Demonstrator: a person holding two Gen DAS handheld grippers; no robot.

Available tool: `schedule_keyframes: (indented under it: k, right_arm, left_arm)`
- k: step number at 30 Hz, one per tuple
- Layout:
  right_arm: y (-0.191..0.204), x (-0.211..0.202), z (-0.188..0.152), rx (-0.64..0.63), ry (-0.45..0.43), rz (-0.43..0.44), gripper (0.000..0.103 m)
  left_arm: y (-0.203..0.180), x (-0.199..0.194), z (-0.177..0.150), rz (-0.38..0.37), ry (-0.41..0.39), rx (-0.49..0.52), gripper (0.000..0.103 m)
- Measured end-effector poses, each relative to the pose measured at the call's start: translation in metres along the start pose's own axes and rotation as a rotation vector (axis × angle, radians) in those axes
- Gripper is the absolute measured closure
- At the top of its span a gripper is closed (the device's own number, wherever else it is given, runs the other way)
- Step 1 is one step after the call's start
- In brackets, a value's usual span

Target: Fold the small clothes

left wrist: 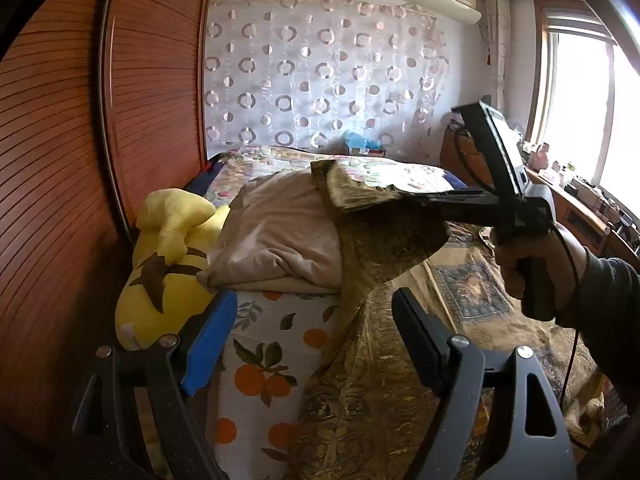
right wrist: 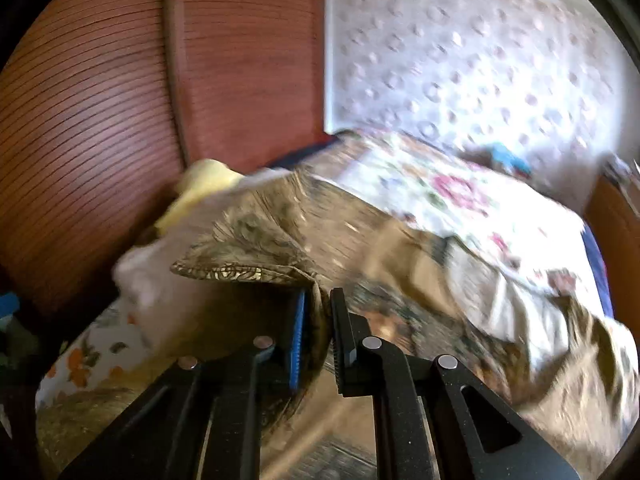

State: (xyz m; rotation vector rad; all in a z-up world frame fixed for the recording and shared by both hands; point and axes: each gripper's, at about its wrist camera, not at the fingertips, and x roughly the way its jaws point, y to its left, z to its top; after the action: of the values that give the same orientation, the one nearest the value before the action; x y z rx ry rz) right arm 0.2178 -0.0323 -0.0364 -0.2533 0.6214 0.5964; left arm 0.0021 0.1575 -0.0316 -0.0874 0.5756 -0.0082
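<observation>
In the left wrist view, the left gripper (left wrist: 312, 344) hung released, its blue-padded and black fingers spread wide with nothing between them, above the near edge of the bed (left wrist: 272, 360) with its orange-print sheet. To the right, the right gripper (left wrist: 404, 196), held in a hand (left wrist: 520, 264), was clenched on a corner of the olive-gold patterned cloth (left wrist: 384, 240), lifting it so the fabric draped down onto the bed. A beige folded garment (left wrist: 280, 232) lay on the bed just beside the raised cloth, with a yellow plush toy (left wrist: 168, 264) against the wooden wardrobe (left wrist: 80, 160).

In the right wrist view, which was motion-blurred, the right gripper (right wrist: 318, 336) pinched a fold of the olive-gold cloth (right wrist: 248, 240) between its nearly closed fingers. The floral quilt (right wrist: 440, 192) lay beyond it.
</observation>
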Motion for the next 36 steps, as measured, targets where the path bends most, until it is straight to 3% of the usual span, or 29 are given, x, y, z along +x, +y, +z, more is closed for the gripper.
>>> schedule_keyframes:
  k: [10, 12, 14, 17, 24, 36]
  right_arm:
    - [-0.039, 0.009, -0.021, 0.037, 0.022, -0.084, 0.074]
    - [-0.042, 0.003, -0.026, 0.023, 0.014, -0.089, 0.069]
    - [-0.042, -0.007, -0.032, 0.013, 0.010, -0.100, 0.057]
    - [-0.048, -0.032, -0.044, 0.005, 0.003, -0.111, 0.050]
    - [-0.084, -0.090, -0.085, 0.064, -0.009, -0.119, 0.050]
    - [-0.155, -0.186, -0.157, 0.169, -0.012, -0.308, 0.050]
  left_arm:
    - [-0.013, 0.010, 0.004, -0.007, 0.014, 0.027, 0.023]
    - [-0.014, 0.014, 0.006, -0.007, 0.017, 0.031, 0.023]
    - [-0.015, 0.019, 0.007, -0.013, 0.024, 0.030, 0.023]
    - [-0.021, 0.023, 0.007, -0.023, 0.028, 0.030, 0.023]
    - [-0.046, 0.030, 0.004, -0.061, 0.041, 0.047, 0.023]
    - [-0.104, 0.050, 0.010, -0.142, 0.046, 0.100, 0.023]
